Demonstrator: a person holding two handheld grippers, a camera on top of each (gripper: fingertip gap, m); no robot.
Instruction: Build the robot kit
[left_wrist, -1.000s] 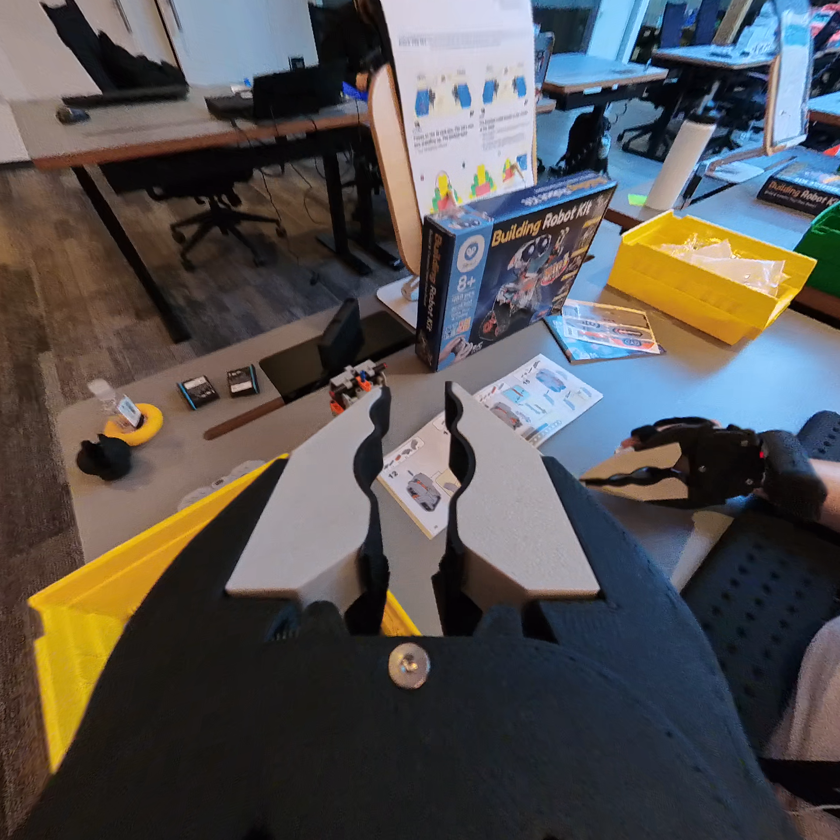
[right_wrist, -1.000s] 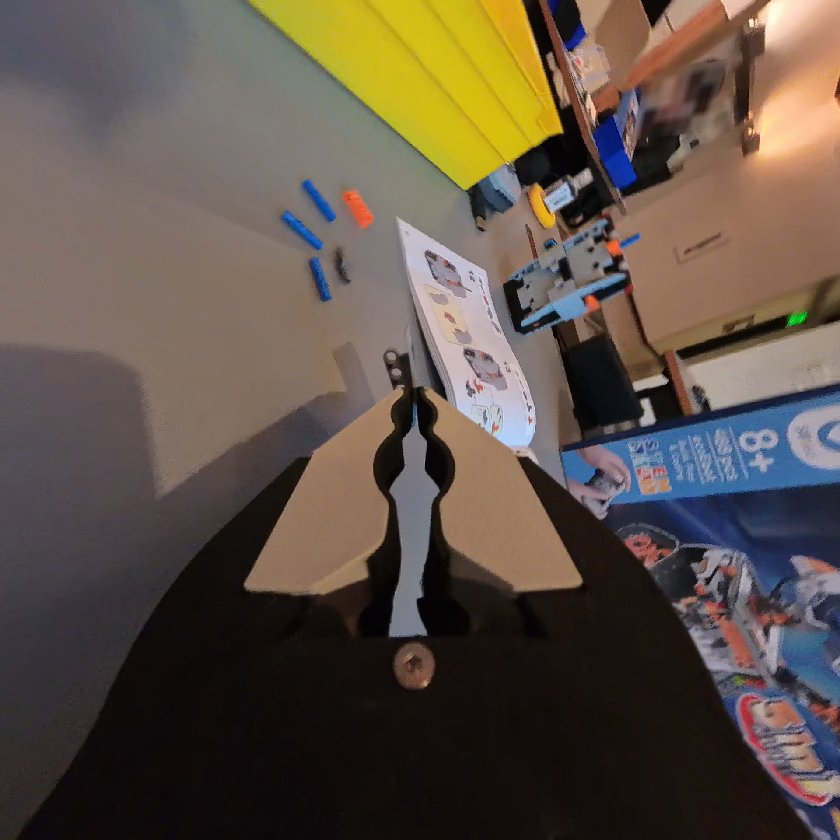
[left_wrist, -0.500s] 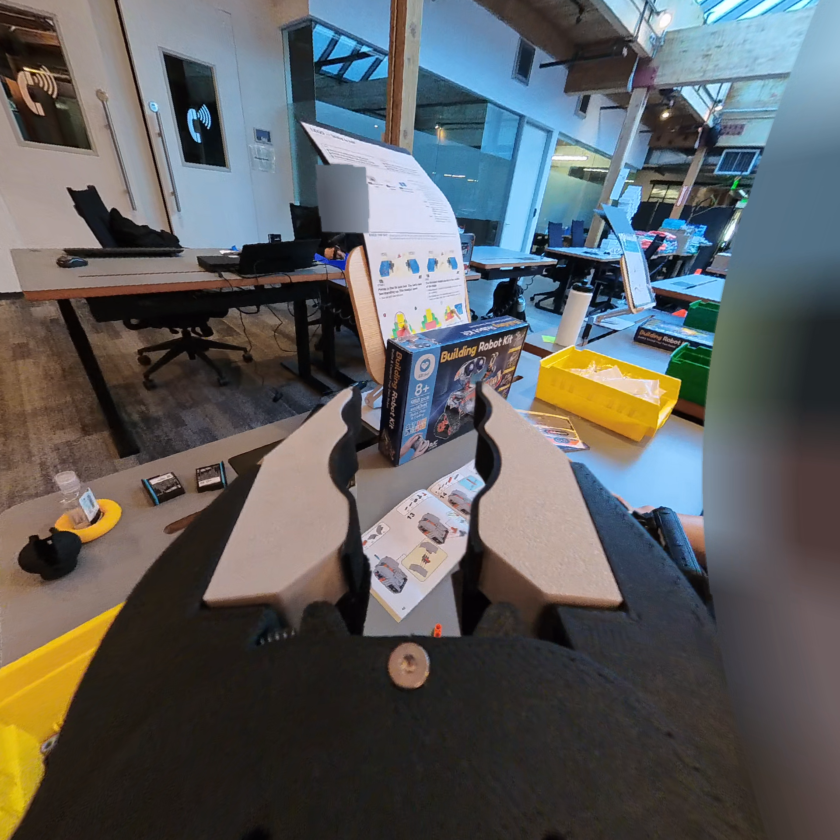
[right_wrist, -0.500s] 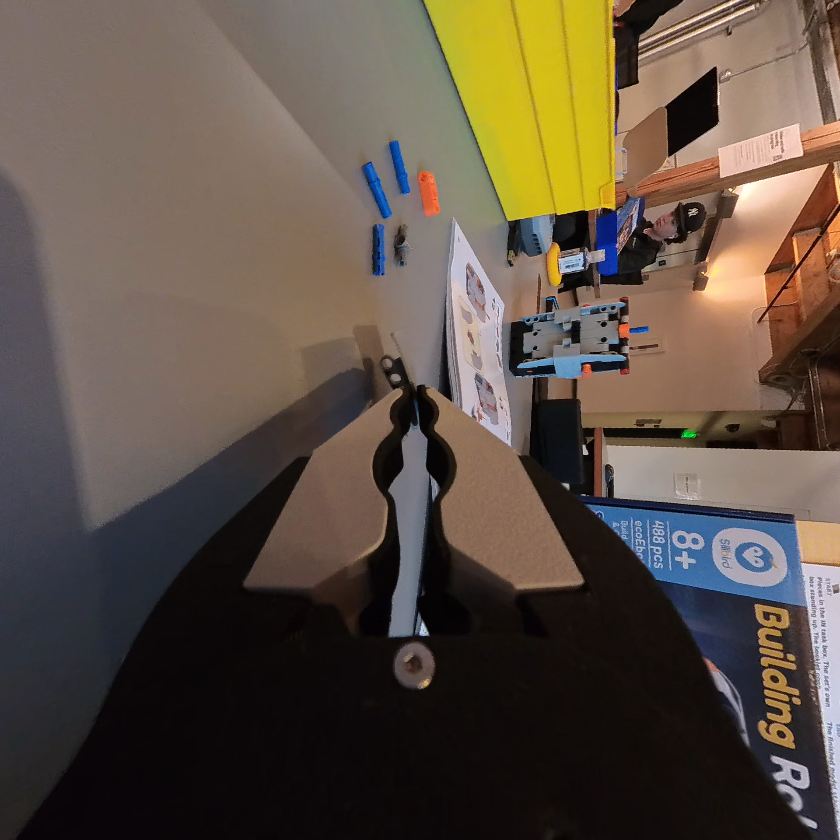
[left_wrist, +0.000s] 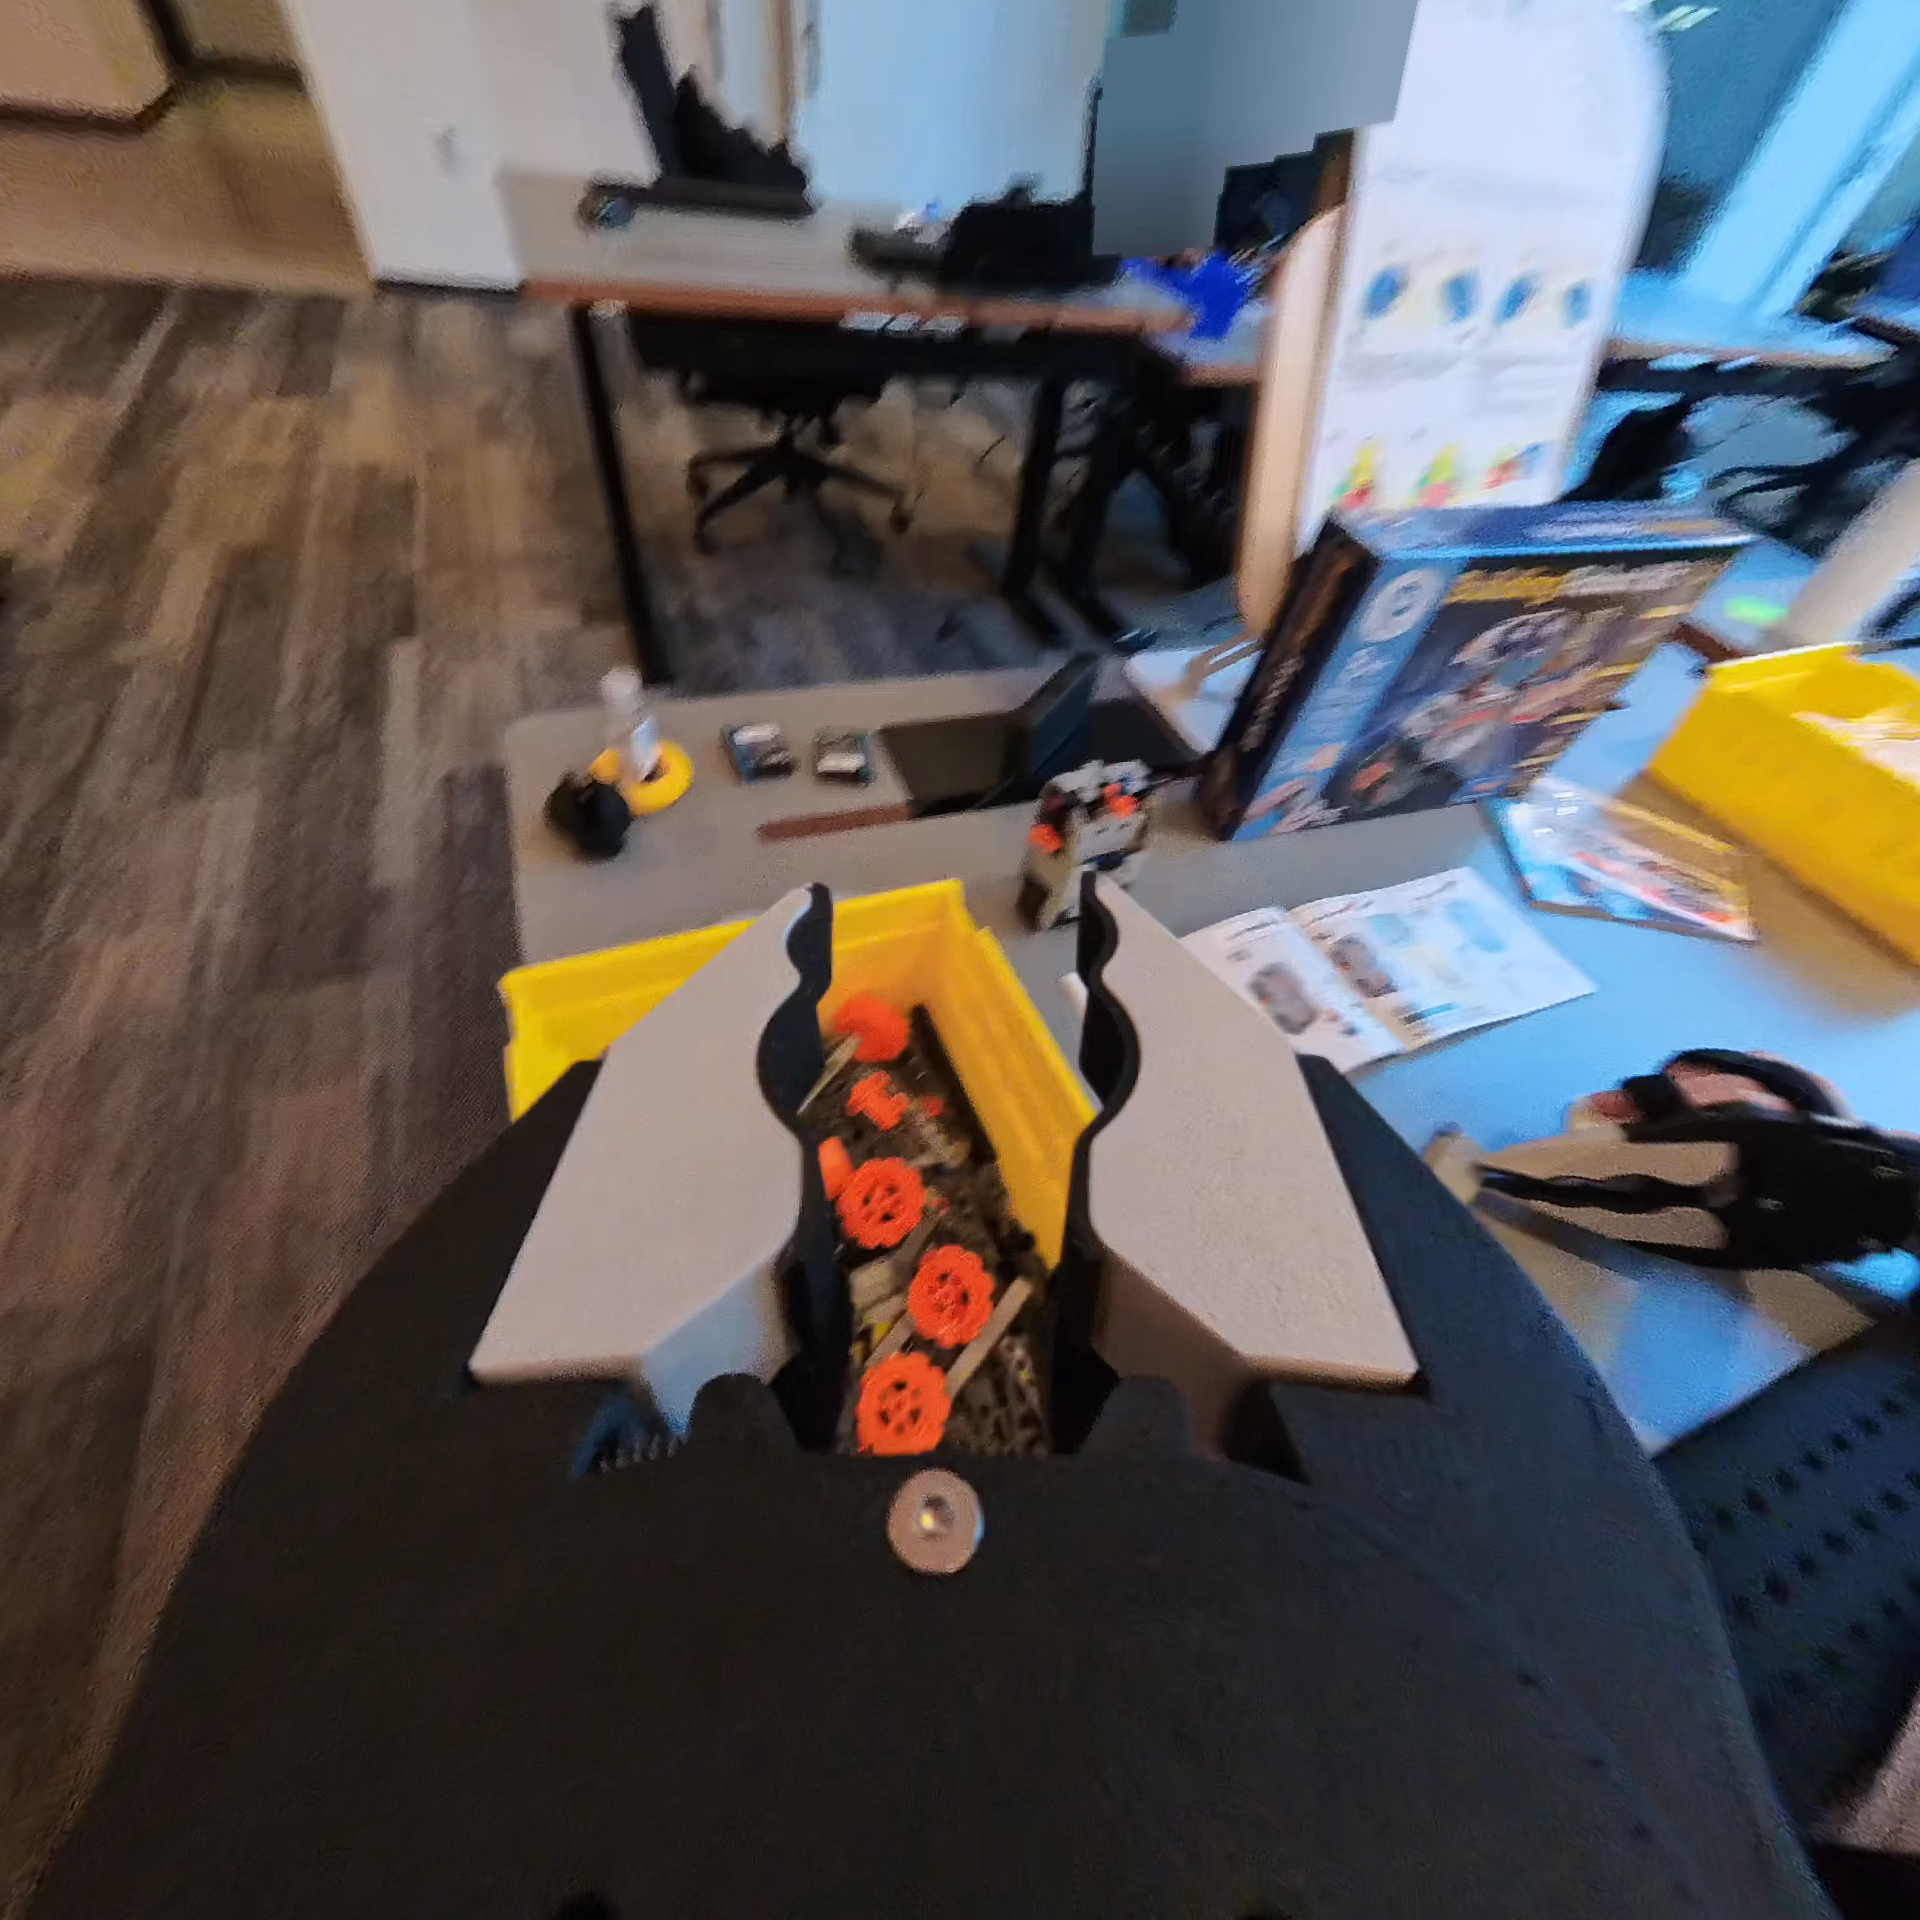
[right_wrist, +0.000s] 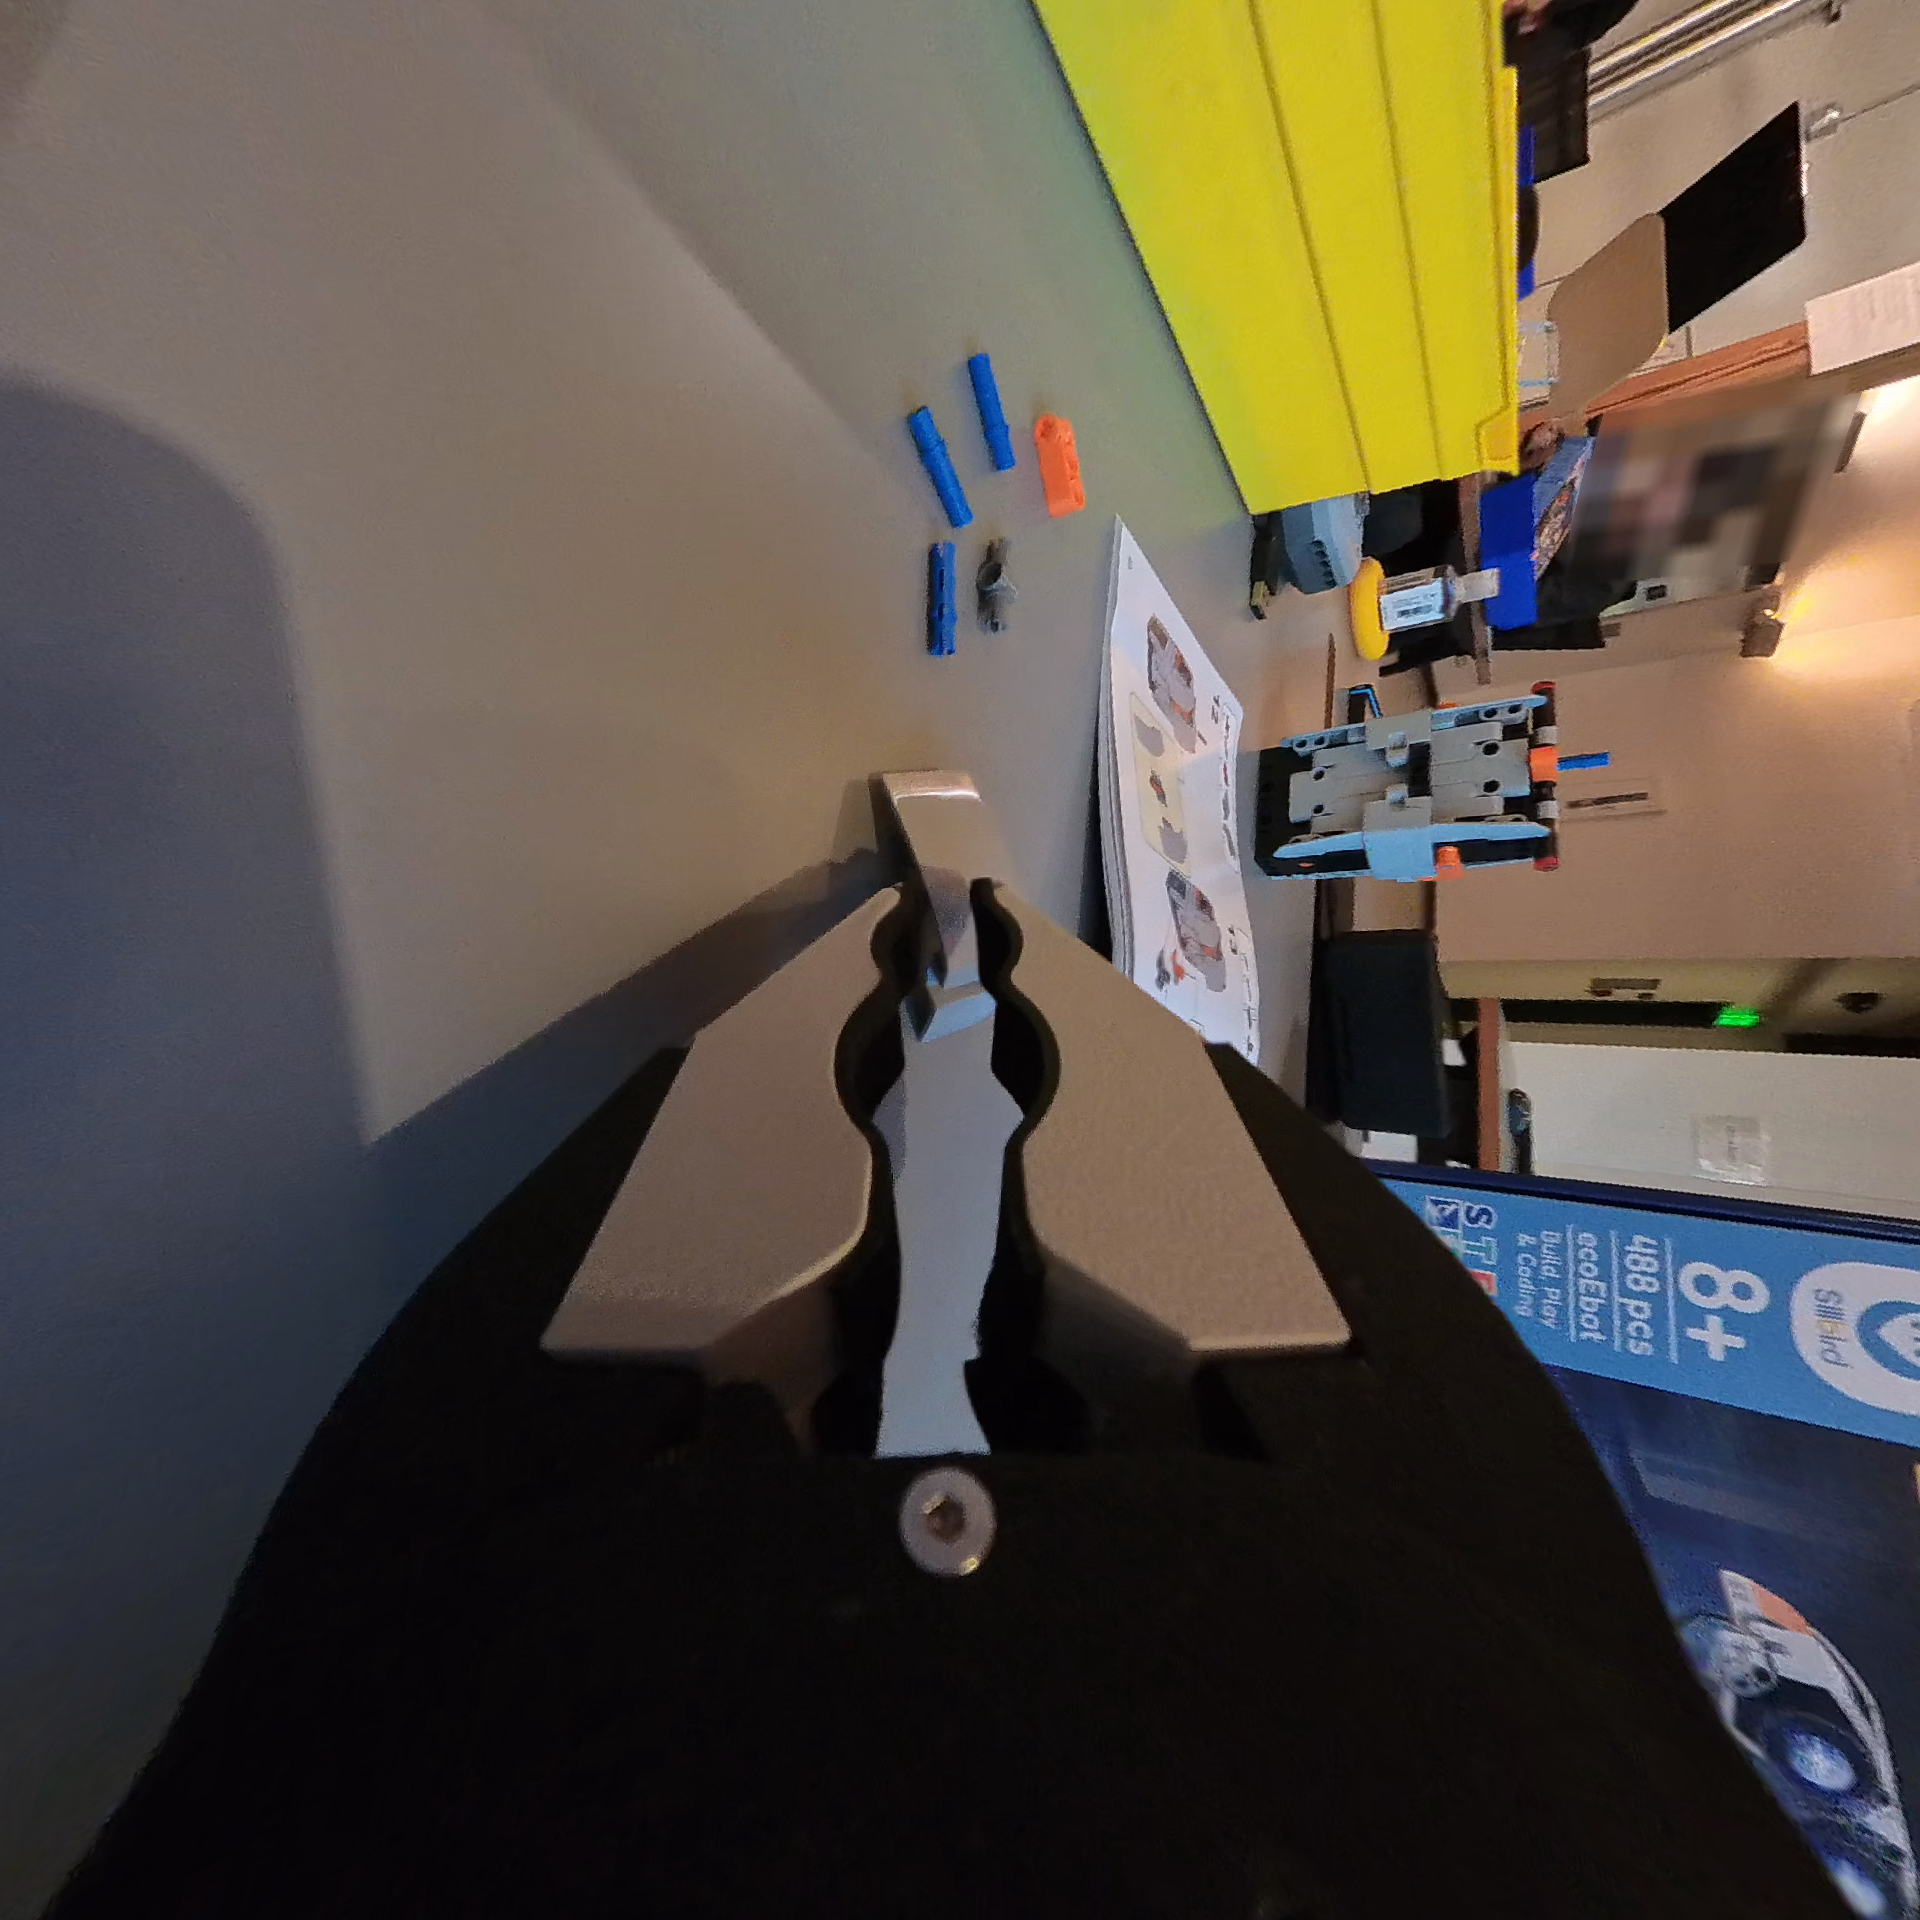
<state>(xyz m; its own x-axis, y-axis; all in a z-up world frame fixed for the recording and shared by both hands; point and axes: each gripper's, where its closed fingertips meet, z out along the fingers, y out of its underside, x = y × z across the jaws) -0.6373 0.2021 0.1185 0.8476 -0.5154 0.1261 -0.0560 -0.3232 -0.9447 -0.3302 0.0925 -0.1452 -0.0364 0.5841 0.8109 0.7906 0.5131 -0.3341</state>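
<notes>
My left gripper (left_wrist: 954, 904) is open and empty, held above a yellow bin (left_wrist: 997, 997) that holds several orange gears (left_wrist: 881, 1200) and dark parts. My right gripper (right_wrist: 938, 894) is turned on its side low over the grey table (right_wrist: 468, 520), shut on a grey angled beam (right_wrist: 928, 810) that sticks out past the tips. It also shows in the left wrist view (left_wrist: 1558, 1195), held by a black-gloved hand (left_wrist: 1766, 1174). Beyond its tips lie three blue pins (right_wrist: 940, 468), an orange connector (right_wrist: 1058, 464) and a small dark piece (right_wrist: 995, 587).
An open instruction booklet (left_wrist: 1382, 966) (right_wrist: 1174, 790) lies on the table. A part-built grey and black model (left_wrist: 1086, 842) (right_wrist: 1413, 790) stands behind it. A blue kit box (left_wrist: 1455, 665) stands at the back; a second yellow bin (left_wrist: 1808, 769) sits far right. Left tips to right tips: about 40 centimetres.
My left gripper has tipped down and swung left from the booklet to over the yellow bin, with its jaws wider. My right gripper barely moved; the grey beam now shows clearly between its tips.
</notes>
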